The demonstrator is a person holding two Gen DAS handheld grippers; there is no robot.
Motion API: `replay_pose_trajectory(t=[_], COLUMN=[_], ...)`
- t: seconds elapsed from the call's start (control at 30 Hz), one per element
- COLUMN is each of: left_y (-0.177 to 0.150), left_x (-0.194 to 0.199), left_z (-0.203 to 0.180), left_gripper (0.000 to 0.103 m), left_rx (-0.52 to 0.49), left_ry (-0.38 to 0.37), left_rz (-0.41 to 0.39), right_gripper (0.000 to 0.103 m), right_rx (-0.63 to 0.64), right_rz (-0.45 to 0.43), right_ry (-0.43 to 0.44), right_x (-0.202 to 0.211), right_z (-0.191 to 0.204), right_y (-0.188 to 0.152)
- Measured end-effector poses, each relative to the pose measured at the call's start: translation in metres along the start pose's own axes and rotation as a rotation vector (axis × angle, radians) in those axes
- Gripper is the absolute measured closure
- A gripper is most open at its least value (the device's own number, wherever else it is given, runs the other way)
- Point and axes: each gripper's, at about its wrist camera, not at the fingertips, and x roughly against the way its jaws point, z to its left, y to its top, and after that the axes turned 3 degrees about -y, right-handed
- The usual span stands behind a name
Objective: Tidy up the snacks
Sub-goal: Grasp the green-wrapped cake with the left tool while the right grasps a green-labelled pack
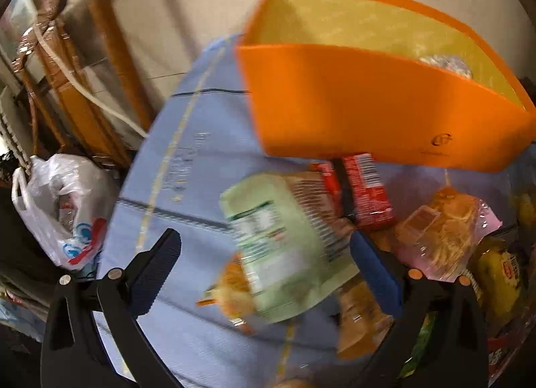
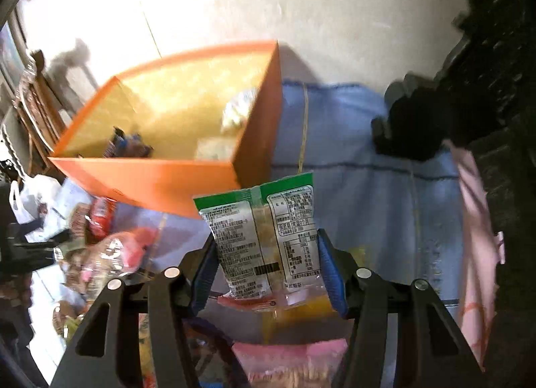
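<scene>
An orange box (image 1: 368,110) with a yellow inside stands on a blue cloth (image 1: 187,160); it also shows in the right wrist view (image 2: 147,173), with a few small packets inside. My left gripper (image 1: 264,267) is open above a pale green snack packet (image 1: 284,247), its fingers well apart on either side. My right gripper (image 2: 268,267) is shut on a green-and-white snack packet (image 2: 264,240) and holds it up, in front of the box's near right corner. Red packets (image 1: 365,194), a pink-wrapped snack (image 1: 445,234) and yellow packets (image 1: 499,281) lie near the box.
A white plastic bag (image 1: 63,207) sits on the floor left of the cloth, beside wooden furniture legs (image 1: 110,40). A black object (image 2: 415,120) and a pink cloth (image 2: 475,237) lie at the right of the blue cloth (image 2: 368,180).
</scene>
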Motion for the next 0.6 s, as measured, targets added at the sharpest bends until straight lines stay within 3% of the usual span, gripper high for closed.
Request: replay_pose_trajectory(t=[0.07, 0.13, 0.2, 0.3, 0.37, 0.53, 0.6], left_y=[0.003, 0.002, 0.0, 0.0, -0.002, -0.008, -0.011], left_x=[-0.008, -0.018, -0.018, -0.013, -0.004, 0.014, 0.03], left_z=[-0.006, -0.007, -0.003, -0.002, 0.007, 0.023, 0.029], left_gripper=[0.01, 0.028, 0.037, 0.054, 0.068, 0.069, 0.069], left_rx=[0.016, 0.057, 0.093, 0.067, 0.088, 0.094, 0.119], left_ry=[0.002, -0.039, -0.05, -0.043, -0.079, -0.056, -0.08], left_rz=[0.013, 0.046, 0.033, 0.019, 0.014, -0.01, -0.031], right_gripper=[0.047, 0.046, 0.047, 0.046, 0.046, 0.046, 0.046], right_rx=[-0.011, -0.018, -0.007, 0.001, -0.01, -0.022, -0.027], right_rz=[-0.025, -0.035, -0.038, -0.04, -0.042, -0.069, -0.089], right_ry=[0.006, 0.016, 0.012, 0.008, 0.017, 0.035, 0.056], right_x=[0.012, 0.018, 0.026, 0.03, 0.035, 0.048, 0.055], right_z=[-0.006, -0.005, -0.006, -0.01, -0.014, -0.01, -0.003], right_y=[0.002, 0.004, 0.0, -0.004, -0.009, -0.014, -0.014])
